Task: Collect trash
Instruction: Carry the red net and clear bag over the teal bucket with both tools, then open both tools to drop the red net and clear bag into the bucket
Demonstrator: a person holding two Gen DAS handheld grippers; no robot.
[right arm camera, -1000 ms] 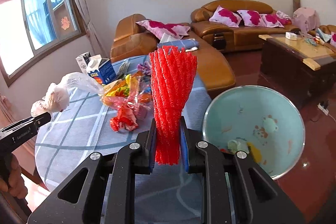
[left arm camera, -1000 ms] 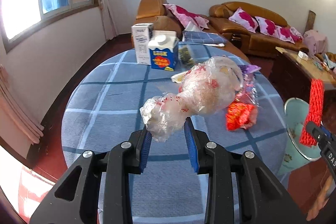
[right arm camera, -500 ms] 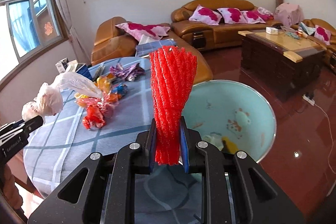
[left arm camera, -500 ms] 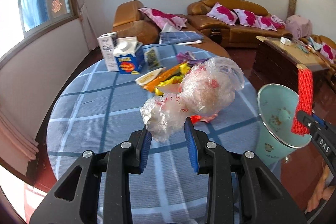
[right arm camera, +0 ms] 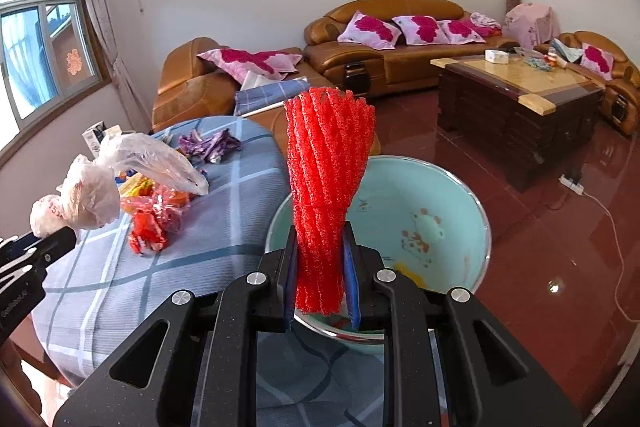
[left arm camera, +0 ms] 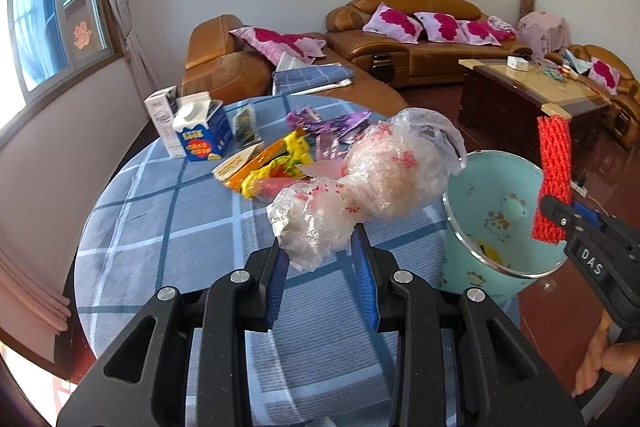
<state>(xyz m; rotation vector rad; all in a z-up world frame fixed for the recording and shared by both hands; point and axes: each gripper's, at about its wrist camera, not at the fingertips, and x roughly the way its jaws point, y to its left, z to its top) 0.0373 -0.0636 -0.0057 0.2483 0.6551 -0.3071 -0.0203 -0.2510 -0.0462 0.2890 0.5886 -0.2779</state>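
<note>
My left gripper [left arm camera: 322, 271] is shut on a crumpled clear plastic bag [left arm camera: 372, 183] with red print, held above the right side of the round table [left arm camera: 168, 227]. My right gripper [right arm camera: 320, 275] is shut on a red foam net sleeve [right arm camera: 326, 179] that stands upright over the near rim of a light blue trash bin [right arm camera: 432, 211]. In the left wrist view the red foam net sleeve [left arm camera: 554, 183] hangs over the light blue trash bin [left arm camera: 504, 211] beside the table's right edge. In the right wrist view the plastic bag [right arm camera: 96, 187] shows at the left.
Snack wrappers [left arm camera: 276, 163], purple foil [left arm camera: 332, 125], a blue and white carton [left arm camera: 204, 137] and a white box [left arm camera: 160, 111] lie on the blue checked tablecloth. Red wrappers [right arm camera: 154, 223] lie near the bin. Brown sofas [right arm camera: 400, 43] and a coffee table [right arm camera: 520, 95] stand behind on red floor.
Both grippers have swung right with their loads. The bin has come nearer in both views, and the red sleeve now stands over its rim. Neither grip has changed.
</note>
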